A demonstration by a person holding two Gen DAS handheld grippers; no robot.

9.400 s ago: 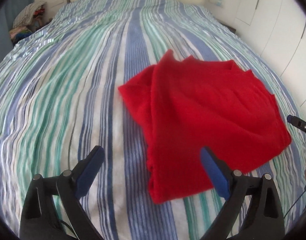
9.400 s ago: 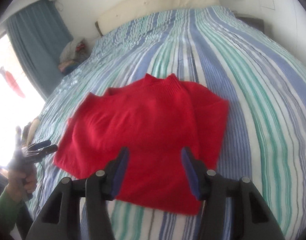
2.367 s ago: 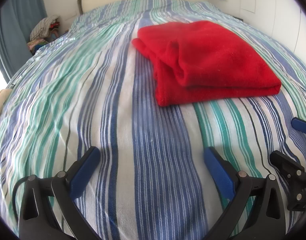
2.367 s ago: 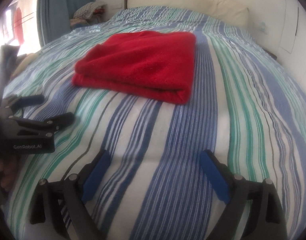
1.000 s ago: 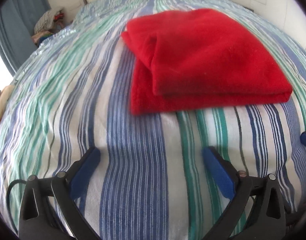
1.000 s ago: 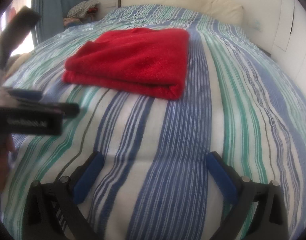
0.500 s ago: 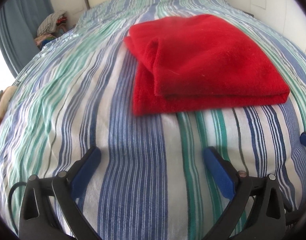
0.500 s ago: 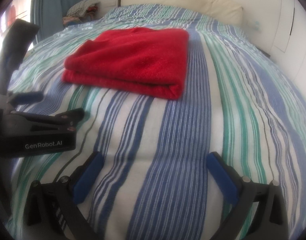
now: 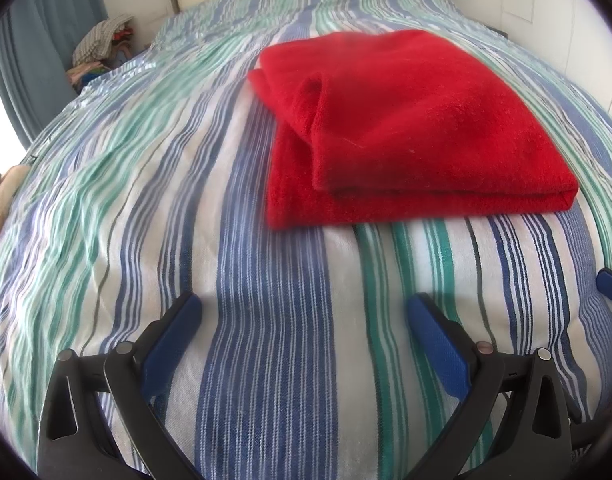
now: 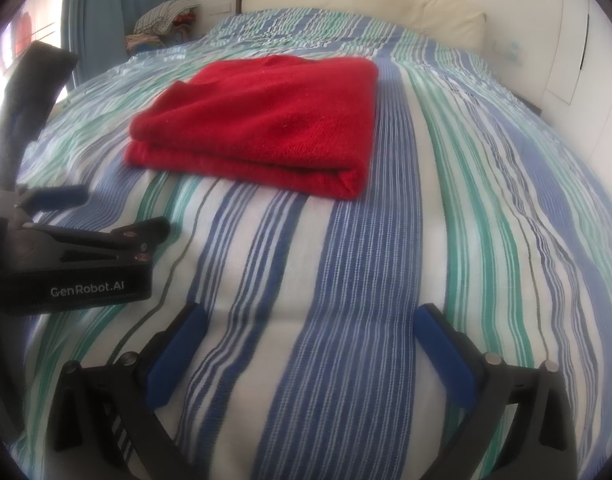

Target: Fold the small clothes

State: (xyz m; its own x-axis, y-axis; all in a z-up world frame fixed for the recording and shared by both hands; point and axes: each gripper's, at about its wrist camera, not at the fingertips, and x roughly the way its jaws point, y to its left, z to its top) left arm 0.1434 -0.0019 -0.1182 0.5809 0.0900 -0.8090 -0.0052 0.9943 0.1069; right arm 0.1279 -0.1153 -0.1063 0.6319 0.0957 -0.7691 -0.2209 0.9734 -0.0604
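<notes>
A: Where are we seeing the folded red fleece garment [image 9: 418, 128]?

B: It is lying flat on the bed with the blue, green and white striped cover [image 9: 266, 320], folded into a thick rectangle with its doubled edge facing us. We are looking at it from both wrist views; in the right one it [image 10: 266, 120] is sitting left of centre.

A: And how are we holding the left gripper [image 9: 306, 320]?

B: Its blue-padded fingers [image 9: 174, 332] are spread wide, gripping nothing, hovering over bare stripes short of the garment.

A: The right gripper [image 10: 310, 324]?

B: Same: its fingers [image 10: 442, 344] are standing wide apart and empty, well short of the garment. The left gripper [image 10: 66, 248] is showing beside it, at the left edge.

A: Anything else?

B: We are seeing a cream padded headboard [image 10: 366, 0], a blue curtain [image 10: 106, 12] and a heap of clothes [image 10: 162, 20] beside it.
</notes>
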